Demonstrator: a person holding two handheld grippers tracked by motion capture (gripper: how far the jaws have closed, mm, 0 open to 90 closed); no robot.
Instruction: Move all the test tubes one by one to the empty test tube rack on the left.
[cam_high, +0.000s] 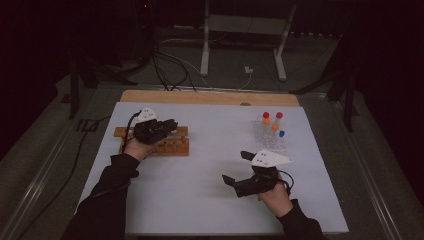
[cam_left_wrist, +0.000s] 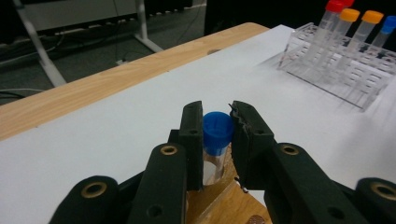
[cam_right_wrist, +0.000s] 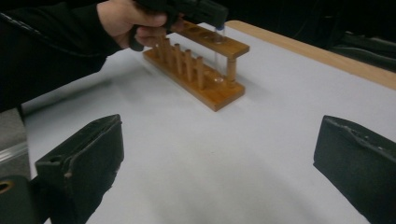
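Looking down from the high view, the left tongs (cam_high: 167, 126) sit over the wooden rack (cam_high: 175, 147) near the left of the white surface (cam_high: 210, 200), while the right tongs (cam_high: 235, 167) hover wide apart and empty above the bare sheet. The clear plastic rack (cam_high: 270, 137) with red, orange and blue capped tubes stands well apart, toward the far right.

In the left gripper view, the left tongs (cam_left_wrist: 217, 128) are clamped on the blue-capped tube (cam_left_wrist: 217, 128), their pads pressing its ribbed cap from both sides. The tube body is clear, thin-walled plastic, probably light and stiff but smooth, so the ridged cap seems the surest place to hold; squeezing the wall lower down might let it slip. It stands upright in a hole of the wooden rack (cam_left_wrist: 219, 205).

In the right gripper view, the right tongs (cam_right_wrist: 219, 158) stand spread with nothing between them. Beyond, the wooden rack (cam_right_wrist: 205, 74) shows varnished pegs and a drilled top board, and the clear tube (cam_right_wrist: 218, 46) stands in its end hole.
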